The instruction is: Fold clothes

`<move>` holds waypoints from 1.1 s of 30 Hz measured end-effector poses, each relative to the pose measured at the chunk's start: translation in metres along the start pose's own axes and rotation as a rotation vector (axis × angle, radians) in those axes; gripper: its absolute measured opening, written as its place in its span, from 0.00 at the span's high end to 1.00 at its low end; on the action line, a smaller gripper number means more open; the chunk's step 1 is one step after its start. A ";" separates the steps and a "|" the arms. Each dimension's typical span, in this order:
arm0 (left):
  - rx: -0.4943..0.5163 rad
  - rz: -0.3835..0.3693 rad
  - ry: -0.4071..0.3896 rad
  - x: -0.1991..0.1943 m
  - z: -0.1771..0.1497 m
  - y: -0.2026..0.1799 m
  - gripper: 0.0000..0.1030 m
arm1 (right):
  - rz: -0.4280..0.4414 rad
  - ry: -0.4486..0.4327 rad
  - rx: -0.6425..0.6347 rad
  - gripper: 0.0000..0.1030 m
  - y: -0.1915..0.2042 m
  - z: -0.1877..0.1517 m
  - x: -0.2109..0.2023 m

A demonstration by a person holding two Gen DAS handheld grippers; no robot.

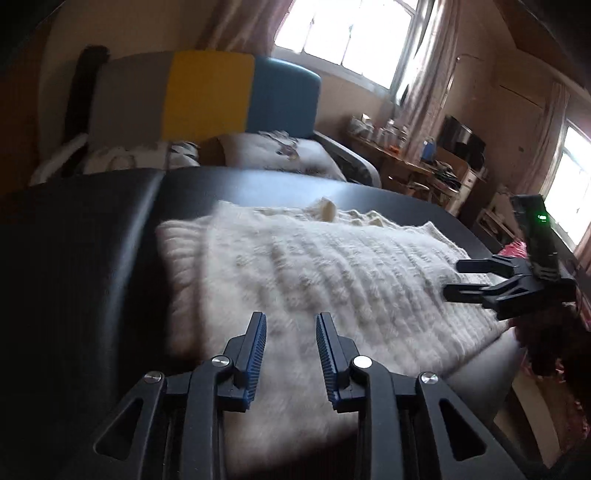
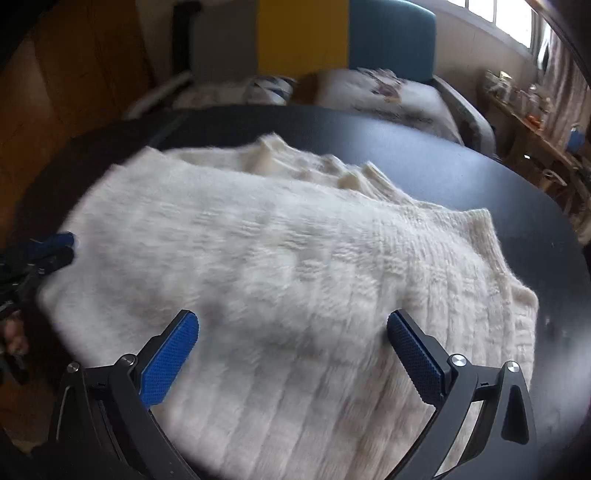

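Sweater: a cream knit sweater (image 1: 306, 273) lies spread flat on the dark desk (image 1: 92, 236), ribbed texture running across it, a bunched collar or fold at the far edge.
Sweater edges: the left edge sits well in from the desk's left side; the near right part hangs over the desk's near edge in the left wrist view.
Open room: bare dark desk shows left of the sweater, beyond its far edge, and to its right in the right wrist view (image 2: 554, 258).
Left tongs: the left tongs (image 1: 291, 325) hover over the near part of the sweater, fingers parted by a narrow gap, nothing between them.
Right tongs: the right tongs (image 2: 291, 328) are spread wide over the sweater, blue pads (image 2: 166, 362) facing inward, gripping nothing; seen from the left wrist camera they sit at the sweater's right end (image 1: 454, 277).
Hard to make out: both views are motion-blurred; whether either pair of tongs touches the knit, I cannot tell.
Surroundings: a bed with a grey, yellow and blue headboard (image 1: 207, 99) and pillows (image 1: 273, 151) lies beyond the desk; a cluttered wooden shelf (image 1: 417, 162) stands near bright windows (image 1: 351, 33).
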State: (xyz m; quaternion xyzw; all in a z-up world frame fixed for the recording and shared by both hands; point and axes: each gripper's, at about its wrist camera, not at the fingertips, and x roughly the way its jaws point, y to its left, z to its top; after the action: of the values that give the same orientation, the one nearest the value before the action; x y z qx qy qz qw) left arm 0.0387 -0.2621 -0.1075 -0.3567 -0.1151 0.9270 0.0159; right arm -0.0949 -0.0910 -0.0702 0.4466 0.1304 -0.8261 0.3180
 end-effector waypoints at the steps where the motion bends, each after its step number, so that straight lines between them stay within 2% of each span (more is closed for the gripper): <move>1: -0.006 0.006 -0.007 -0.008 -0.006 0.002 0.73 | 0.011 -0.010 -0.014 0.00 0.002 -0.006 -0.007; 3: -0.018 0.022 -0.010 -0.022 -0.019 0.009 0.73 | 0.031 -0.016 -0.032 0.00 0.004 -0.018 -0.016; 5: -0.032 0.024 0.005 -0.028 -0.031 0.019 0.72 | 0.043 0.016 -0.017 0.00 0.002 -0.032 -0.013; 7: -0.049 0.023 0.020 -0.031 -0.043 0.028 0.72 | 0.018 0.058 0.011 0.00 -0.004 -0.047 -0.002; 10: -0.069 -0.032 0.019 -0.036 -0.050 0.035 0.72 | -0.002 0.024 0.018 0.00 -0.005 -0.058 0.000; 14: -0.077 -0.140 0.025 -0.031 -0.045 0.039 0.72 | -0.013 0.040 0.013 0.00 -0.002 -0.055 0.002; 18: -0.103 -0.203 0.088 -0.014 -0.041 0.046 0.72 | -0.019 0.042 0.011 0.00 -0.001 -0.056 0.002; 20: -0.130 -0.257 0.080 -0.015 -0.039 0.050 0.73 | -0.022 0.043 0.010 0.00 -0.001 -0.055 0.002; 24: -0.058 -0.380 -0.013 -0.038 -0.030 0.039 0.78 | -0.026 0.052 0.009 0.00 -0.002 -0.054 0.002; 25: 0.001 -0.346 -0.012 -0.039 -0.029 0.032 0.86 | -0.028 0.055 0.009 0.00 -0.001 -0.054 0.002; 26: 0.068 -0.286 0.028 -0.033 -0.030 0.024 0.91 | -0.031 0.057 0.009 0.00 -0.001 -0.054 0.003; 27: 0.127 -0.200 0.101 -0.021 -0.032 0.020 0.94 | -0.034 0.059 0.009 0.00 -0.001 -0.053 0.004; 28: 0.150 -0.134 0.140 -0.013 -0.035 0.020 0.95 | -0.037 0.062 0.010 0.00 -0.001 -0.053 0.005; 31: 0.120 -0.101 0.145 -0.018 -0.035 0.028 0.96 | -0.036 0.066 0.008 0.00 -0.001 -0.052 0.005; 33: 0.114 -0.119 0.147 -0.025 -0.036 0.029 0.96 | -0.036 0.064 0.010 0.00 0.000 -0.052 0.006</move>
State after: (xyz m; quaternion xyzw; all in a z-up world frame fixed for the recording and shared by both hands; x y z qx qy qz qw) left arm 0.0830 -0.2856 -0.1238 -0.4149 -0.0818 0.9007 0.0996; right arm -0.0632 -0.0675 -0.1045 0.4720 0.1444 -0.8175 0.2967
